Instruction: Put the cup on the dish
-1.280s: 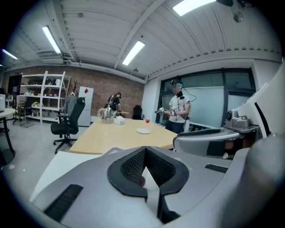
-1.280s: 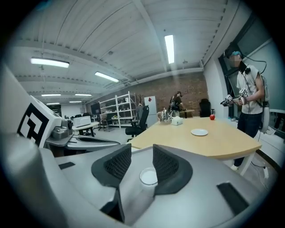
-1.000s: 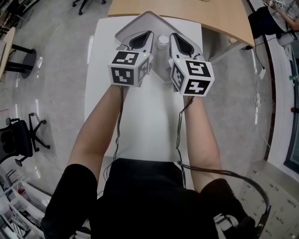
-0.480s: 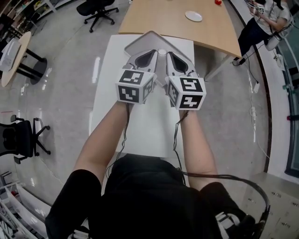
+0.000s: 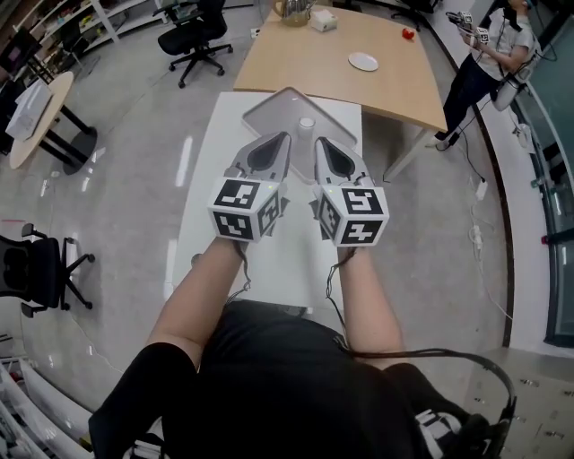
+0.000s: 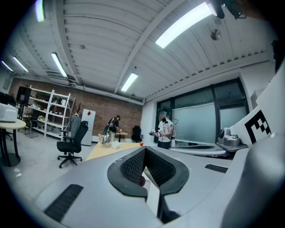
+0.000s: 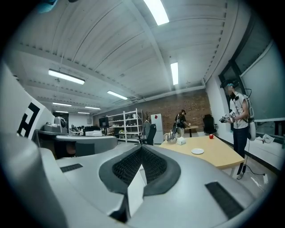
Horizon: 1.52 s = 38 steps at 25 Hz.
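A small white cup (image 5: pixel 307 124) stands on a grey tray (image 5: pixel 267 111) at the far end of the white table (image 5: pixel 208 179). The white dish (image 5: pixel 363 61) lies beyond on the wooden table (image 5: pixel 305 63); it also shows in the right gripper view as a dish (image 7: pixel 197 151). My left gripper (image 5: pixel 286 136) and right gripper (image 5: pixel 316 142) hover side by side above the white table, short of the cup. Both point level and away from me. Each is shut with nothing between its pads. The cup is hidden in both gripper views, left gripper (image 6: pixel 144 150), right gripper (image 7: pixel 141 147).
On the wooden table are also a glass pitcher (image 5: pixel 295 9), a small box (image 5: pixel 324 20) and a red object (image 5: pixel 408 34). A person (image 5: pixel 491 49) holding grippers stands at the far right. Office chairs (image 5: pixel 193 36) and a round table (image 5: pixel 40 108) stand to the left.
Both grippers have risen and drawn back from the tray toward my body, still side by side. The cup, earlier between their tips, now stands apart beyond them.
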Tool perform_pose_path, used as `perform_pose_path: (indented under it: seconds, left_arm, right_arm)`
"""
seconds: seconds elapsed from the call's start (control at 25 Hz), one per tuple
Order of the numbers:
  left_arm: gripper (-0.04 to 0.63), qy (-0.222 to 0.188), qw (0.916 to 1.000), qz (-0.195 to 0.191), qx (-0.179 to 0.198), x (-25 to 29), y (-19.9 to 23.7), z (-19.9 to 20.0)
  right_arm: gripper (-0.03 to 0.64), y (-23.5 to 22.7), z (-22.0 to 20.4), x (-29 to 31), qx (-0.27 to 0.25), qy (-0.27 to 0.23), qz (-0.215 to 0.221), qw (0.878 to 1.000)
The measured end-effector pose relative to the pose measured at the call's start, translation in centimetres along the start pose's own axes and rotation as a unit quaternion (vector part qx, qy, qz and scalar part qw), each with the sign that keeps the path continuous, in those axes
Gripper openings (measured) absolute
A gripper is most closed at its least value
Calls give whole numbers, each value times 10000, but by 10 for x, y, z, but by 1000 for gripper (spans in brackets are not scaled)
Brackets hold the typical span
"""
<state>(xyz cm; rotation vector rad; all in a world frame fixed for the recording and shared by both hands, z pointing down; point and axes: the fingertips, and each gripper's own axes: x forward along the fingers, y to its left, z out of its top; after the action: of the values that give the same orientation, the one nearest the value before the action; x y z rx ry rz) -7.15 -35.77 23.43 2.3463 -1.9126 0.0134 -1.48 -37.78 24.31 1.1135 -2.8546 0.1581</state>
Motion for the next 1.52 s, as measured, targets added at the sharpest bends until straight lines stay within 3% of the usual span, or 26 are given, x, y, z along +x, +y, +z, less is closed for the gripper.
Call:
perform_pose_path:
  seconds: [0.68,1.52]
  left_arm:
    - [0,-268,9995,-94,112,-56,-68,10]
    - [0,-3,9995,-268,-188,-69,-72,-11]
  right_arm:
    - [12,21,11,-68,-415,-79,144,9990]
    - [12,50,11,-80,-418,-139,475,9979]
